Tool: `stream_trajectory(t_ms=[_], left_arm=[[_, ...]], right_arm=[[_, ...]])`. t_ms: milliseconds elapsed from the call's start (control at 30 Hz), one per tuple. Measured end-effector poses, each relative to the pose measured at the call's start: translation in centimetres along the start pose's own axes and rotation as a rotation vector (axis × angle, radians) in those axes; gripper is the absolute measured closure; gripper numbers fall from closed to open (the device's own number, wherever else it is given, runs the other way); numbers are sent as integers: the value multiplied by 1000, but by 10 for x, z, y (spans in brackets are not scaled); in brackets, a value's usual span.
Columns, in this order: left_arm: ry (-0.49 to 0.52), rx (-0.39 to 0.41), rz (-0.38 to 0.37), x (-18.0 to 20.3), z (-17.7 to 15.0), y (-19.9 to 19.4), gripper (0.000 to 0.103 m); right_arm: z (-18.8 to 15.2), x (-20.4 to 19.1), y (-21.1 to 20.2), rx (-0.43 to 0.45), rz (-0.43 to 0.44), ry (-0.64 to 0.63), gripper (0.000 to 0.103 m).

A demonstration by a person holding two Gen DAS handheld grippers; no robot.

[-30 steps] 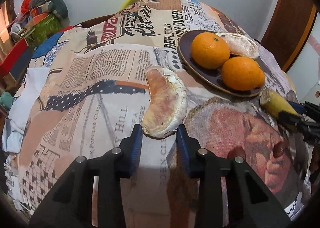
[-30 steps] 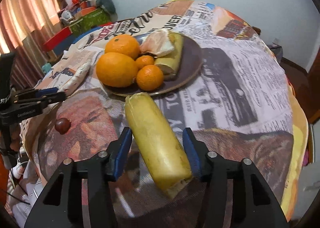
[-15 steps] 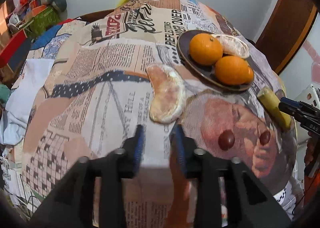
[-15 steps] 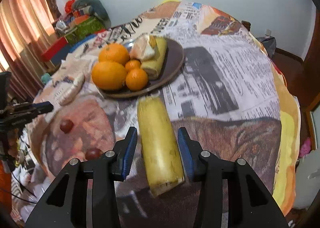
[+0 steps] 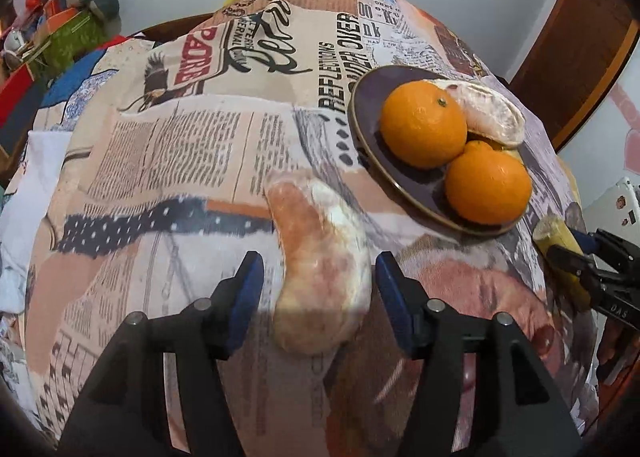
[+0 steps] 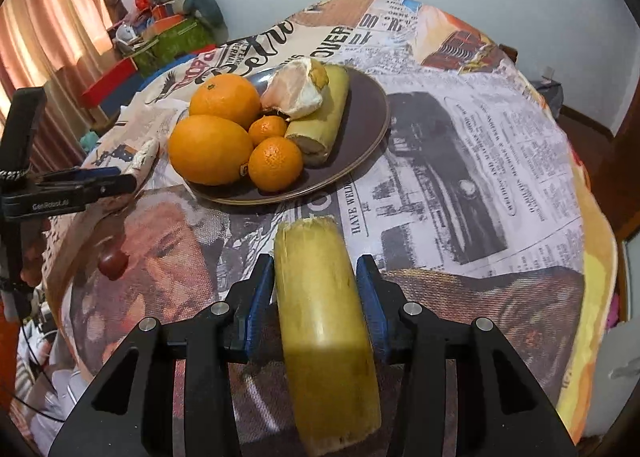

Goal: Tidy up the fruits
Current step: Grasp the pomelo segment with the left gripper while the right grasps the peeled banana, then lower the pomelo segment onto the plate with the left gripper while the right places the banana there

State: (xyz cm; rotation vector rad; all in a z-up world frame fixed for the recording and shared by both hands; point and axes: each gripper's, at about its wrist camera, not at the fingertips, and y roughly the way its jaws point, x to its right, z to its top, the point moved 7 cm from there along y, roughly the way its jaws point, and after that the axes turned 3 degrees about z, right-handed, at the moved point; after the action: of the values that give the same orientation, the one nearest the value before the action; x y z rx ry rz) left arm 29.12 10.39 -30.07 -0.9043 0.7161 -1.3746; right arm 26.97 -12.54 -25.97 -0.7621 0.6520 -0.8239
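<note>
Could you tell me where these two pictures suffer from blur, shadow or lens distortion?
Left wrist view: the pomelo segment between the open left gripper looks softly blurred, its near end shadowed. Right wrist view: sharper, though the banana piece darkens toward the camera. Both views: fisheye bulges the tablecloth and blackens the corners.

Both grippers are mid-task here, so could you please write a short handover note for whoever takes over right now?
Left gripper: open, fingers either side of the peeled citrus segment lying on the tablecloth.
Right gripper: shut on the banana piece, short of the plate.
Done: two oranges, two mandarins, another segment and another banana piece on the plate.
Left: grip the segment, plate both; red grapes remain on the cloth.
</note>
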Motion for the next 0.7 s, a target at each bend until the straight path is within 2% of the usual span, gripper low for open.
stream_trajectory(t_ms=[133,200,367,567,700], left_arm=[[2,5,-3,3,8,9,46],[14,11,23,3,12,12,55],[-11,18,14,0,15,11,59],[22,69,-10,11,21,-16,80],[48,93,-18,21,25,-30,84]], right_arm=[[2,0,1,14,6,6,65],[4,1,0,23,6,11,66],[7,4,-5,49,7,35,66],[19,6,-24,111,-2,40,67],[31,7,-40,166,-3,49,67]])
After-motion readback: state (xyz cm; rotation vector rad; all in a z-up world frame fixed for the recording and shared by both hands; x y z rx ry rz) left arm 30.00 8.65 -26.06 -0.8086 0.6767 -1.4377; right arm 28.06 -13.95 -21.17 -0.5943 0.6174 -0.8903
